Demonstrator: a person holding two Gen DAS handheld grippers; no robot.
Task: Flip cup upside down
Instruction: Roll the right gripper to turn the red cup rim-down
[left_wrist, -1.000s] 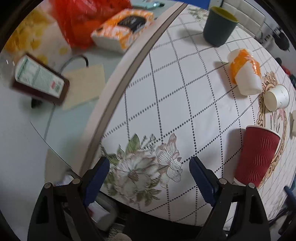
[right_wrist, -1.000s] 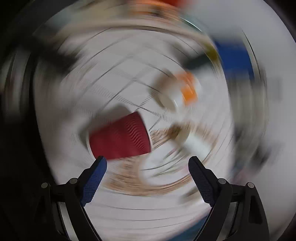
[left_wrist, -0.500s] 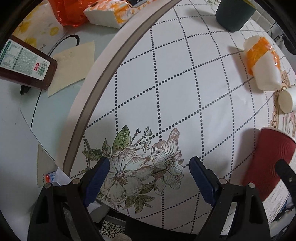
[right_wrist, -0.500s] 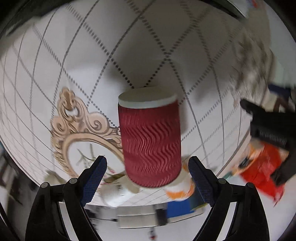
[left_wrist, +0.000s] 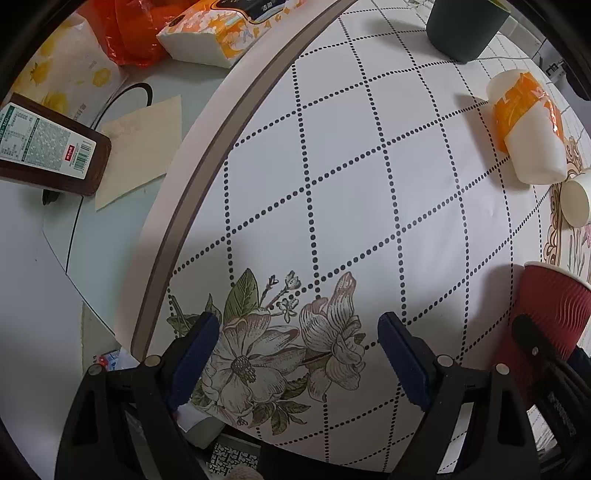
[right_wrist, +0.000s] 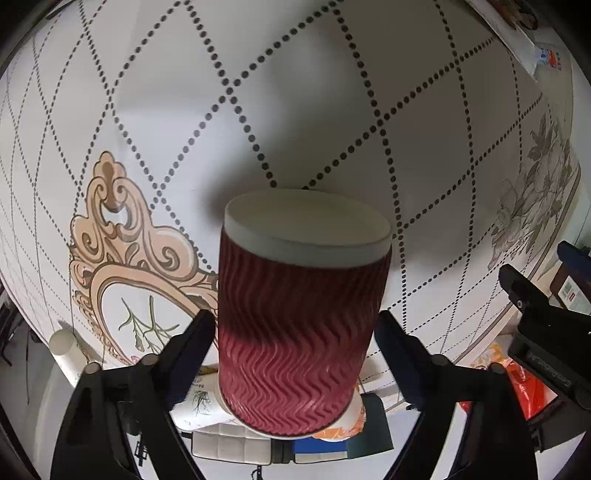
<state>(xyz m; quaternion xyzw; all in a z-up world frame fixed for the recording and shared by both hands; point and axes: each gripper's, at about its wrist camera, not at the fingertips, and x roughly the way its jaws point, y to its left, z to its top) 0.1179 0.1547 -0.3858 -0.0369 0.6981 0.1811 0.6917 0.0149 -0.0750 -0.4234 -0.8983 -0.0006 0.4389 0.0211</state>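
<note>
A red ribbed paper cup (right_wrist: 299, 325) fills the centre of the right wrist view, which is turned upside down. The cup stands between my right gripper's (right_wrist: 295, 332) open fingers, which flank it without visibly touching. In the left wrist view the same cup (left_wrist: 543, 317) stands upright at the right edge on the patterned tablecloth (left_wrist: 332, 184), with a finger (left_wrist: 546, 362) of the right gripper in front of it. My left gripper (left_wrist: 299, 354) is open and empty, low over the flower print near the table edge.
A white and orange cup (left_wrist: 528, 129) lies on its side at the right. A small white paper cup (left_wrist: 576, 199) lies beyond it. A dark green cup (left_wrist: 461, 26) stands at the top. A tissue pack (left_wrist: 218, 33), a red bag (left_wrist: 129, 33) and a brown bottle (left_wrist: 48, 147) lie off the cloth at the left.
The right gripper has closed in around the red cup, which now looks larger between the fingers. The left gripper has barely moved.
</note>
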